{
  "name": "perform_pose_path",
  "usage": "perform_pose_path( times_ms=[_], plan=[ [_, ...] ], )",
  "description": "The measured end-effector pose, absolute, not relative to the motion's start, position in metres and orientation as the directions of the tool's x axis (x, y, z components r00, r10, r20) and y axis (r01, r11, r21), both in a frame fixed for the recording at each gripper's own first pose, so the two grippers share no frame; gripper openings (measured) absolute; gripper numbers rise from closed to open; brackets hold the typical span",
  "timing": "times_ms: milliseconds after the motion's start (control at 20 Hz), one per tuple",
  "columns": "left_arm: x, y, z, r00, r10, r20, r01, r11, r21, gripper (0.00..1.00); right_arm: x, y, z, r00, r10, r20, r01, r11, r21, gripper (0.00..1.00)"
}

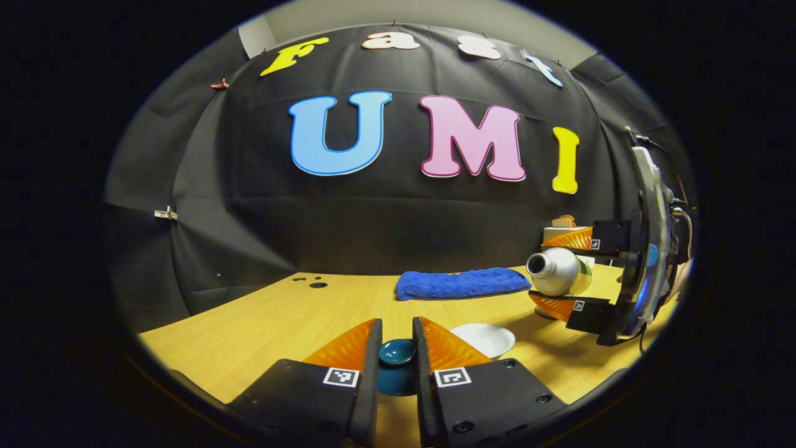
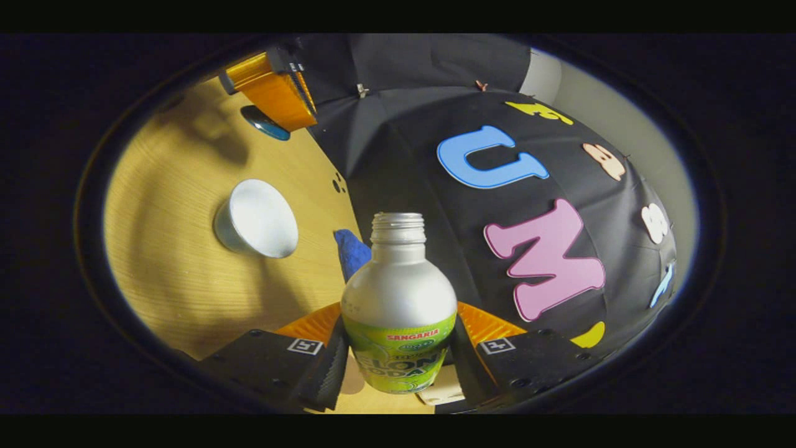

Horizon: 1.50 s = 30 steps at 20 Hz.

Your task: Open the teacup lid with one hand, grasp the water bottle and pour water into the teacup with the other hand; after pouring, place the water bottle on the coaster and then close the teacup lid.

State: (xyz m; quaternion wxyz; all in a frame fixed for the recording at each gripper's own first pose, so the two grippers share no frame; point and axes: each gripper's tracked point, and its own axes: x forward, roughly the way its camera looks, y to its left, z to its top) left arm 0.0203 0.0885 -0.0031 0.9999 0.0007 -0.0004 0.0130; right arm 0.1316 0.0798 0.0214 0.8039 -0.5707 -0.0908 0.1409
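In the left gripper view my left gripper [image 1: 398, 348] sits low over the wooden table [image 1: 261, 323], its two fingers pressed on the dark teal lid [image 1: 397, 352], which is glossy and domed. Just right of it and a little farther stands the white cup [image 1: 486, 339], uncovered, its inside pale and plain. Beyond, near the wall, lies a folded blue cloth [image 1: 461, 282]. At the far right I see my right gripper [image 1: 563, 272] turned on its side, one finger above and one below, clamped on the bottle [image 1: 558, 272], which lies nearly level with its uncapped mouth facing left toward the cup.

In the right gripper view the bottle [image 2: 399, 305] is silver at the neck and shoulder with a green label band. I won't read the label. The threaded mouth is bare. Both fingers squeeze its body. The cup [image 2: 256, 219] lies left of the bottle's mouth.
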Motion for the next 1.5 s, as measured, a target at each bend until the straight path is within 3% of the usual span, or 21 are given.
perform_pose_path(
  times_ms=[350, 850, 1500],
  plan=[
    [0.018, 0.138, -0.006, 0.996, 0.095, -0.005, -0.095, 0.996, 0.000, 0.30, 0.138, 0.109, 0.008, 0.904, 0.421, -0.071, -0.140, 0.136, -0.981, 0.76],
    [0.016, 0.132, -0.005, 0.999, 0.042, -0.004, -0.042, 0.999, 0.000, 0.30, 0.144, 0.126, 0.006, 0.879, 0.467, -0.098, -0.094, -0.031, -0.995, 0.76],
    [0.014, 0.133, -0.005, 0.999, 0.035, -0.004, -0.035, 0.999, 0.000, 0.30, 0.156, 0.108, -0.004, 0.894, 0.442, -0.076, 0.028, -0.224, -0.974, 0.75]
  ],
)
